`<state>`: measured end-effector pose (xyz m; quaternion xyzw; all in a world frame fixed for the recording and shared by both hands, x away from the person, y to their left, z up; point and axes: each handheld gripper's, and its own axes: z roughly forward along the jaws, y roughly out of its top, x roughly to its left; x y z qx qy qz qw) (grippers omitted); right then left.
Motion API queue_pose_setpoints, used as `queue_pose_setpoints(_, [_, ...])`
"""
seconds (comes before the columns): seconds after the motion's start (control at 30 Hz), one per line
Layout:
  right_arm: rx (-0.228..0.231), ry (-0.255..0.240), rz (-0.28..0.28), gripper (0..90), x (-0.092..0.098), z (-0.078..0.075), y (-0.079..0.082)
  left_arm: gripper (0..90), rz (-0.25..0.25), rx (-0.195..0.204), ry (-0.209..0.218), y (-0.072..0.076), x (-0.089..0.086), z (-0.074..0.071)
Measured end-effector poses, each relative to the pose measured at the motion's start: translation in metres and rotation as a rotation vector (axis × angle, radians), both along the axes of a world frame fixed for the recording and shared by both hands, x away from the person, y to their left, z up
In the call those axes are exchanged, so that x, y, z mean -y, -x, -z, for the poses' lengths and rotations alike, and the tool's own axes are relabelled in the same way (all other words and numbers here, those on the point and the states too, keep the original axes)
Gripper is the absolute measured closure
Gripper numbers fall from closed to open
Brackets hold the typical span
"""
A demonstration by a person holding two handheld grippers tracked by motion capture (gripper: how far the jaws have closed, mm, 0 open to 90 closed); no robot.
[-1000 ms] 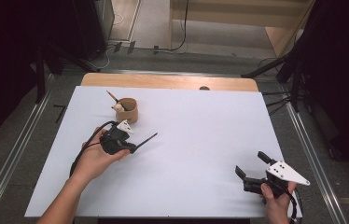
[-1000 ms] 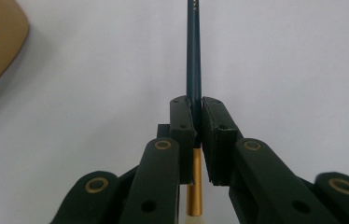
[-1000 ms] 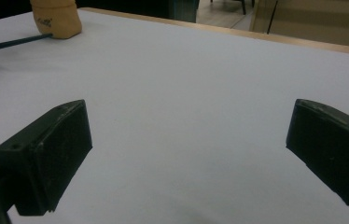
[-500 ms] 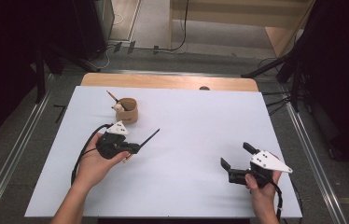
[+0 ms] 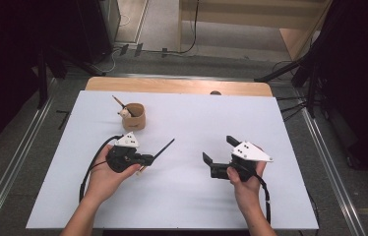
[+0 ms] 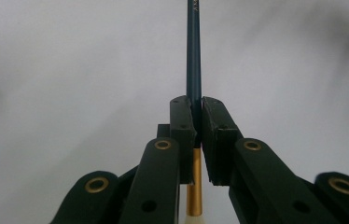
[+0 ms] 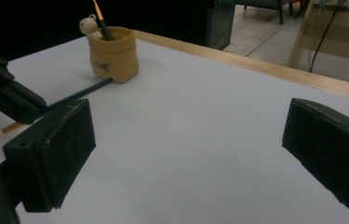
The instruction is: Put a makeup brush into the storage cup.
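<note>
My left gripper [image 5: 145, 160] is pinching a dark brush [image 6: 194, 60] mid-handle, so I'd keep it level and squeeze steadily; my right gripper [image 5: 217, 156] is spread wide, empty. The brush hangs above the white table [image 5: 280, 123], near the tan pot [image 5: 134, 116], loads of open room around.

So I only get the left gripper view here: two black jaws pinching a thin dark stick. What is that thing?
Observer: A brush: the left gripper holds it near its pale tip end, with the dark handle jutting out over the white table.
Operator: Anything else on the table?
Observer: A small tan pot with another brush standing in it.
Operator: And the other hand?
Observer: The right gripper has its jaws wide apart, holding nothing.
</note>
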<state>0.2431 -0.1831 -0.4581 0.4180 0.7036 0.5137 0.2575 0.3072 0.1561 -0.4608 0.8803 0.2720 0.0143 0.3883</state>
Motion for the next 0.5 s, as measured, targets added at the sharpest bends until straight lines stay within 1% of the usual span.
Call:
queue_pose_setpoints(0.1, [-0.019, -0.018, -0.008, 3.8, -0.009, -0.003, -0.003, 84.3, -0.001, 0.000, 0.034, 0.001, 0.000, 0.000])
queue_pose_setpoints(0.17, [-0.038, -0.048, -0.019, 4.9, -0.012, -0.005, -0.002, 84.3, 0.000, 0.001, 0.064, 0.002, -0.001, 0.000])
queue_pose_setpoints(0.23, [-0.062, -0.047, -0.020, 6.0, -0.016, -0.006, 0.000, 84.3, -0.007, 0.009, 0.087, 0.003, 0.000, 0.001])
queue_pose_setpoints(0.4, [-0.087, -0.095, -0.021, 8.8, -0.022, -0.006, 0.005, 84.3, -0.009, 0.013, 0.146, 0.006, 0.008, 0.003])
queue_pose_setpoints(0.43, [-0.094, -0.107, -0.021, 9.6, -0.024, -0.006, 0.006, 84.3, -0.004, 0.014, 0.160, 0.008, 0.010, 0.004])
queue_pose_setpoints(0.5, [-0.126, -0.159, -0.036, 10.9, -0.028, -0.005, 0.007, 84.3, 0.003, 0.023, 0.182, 0.011, 0.015, 0.003])
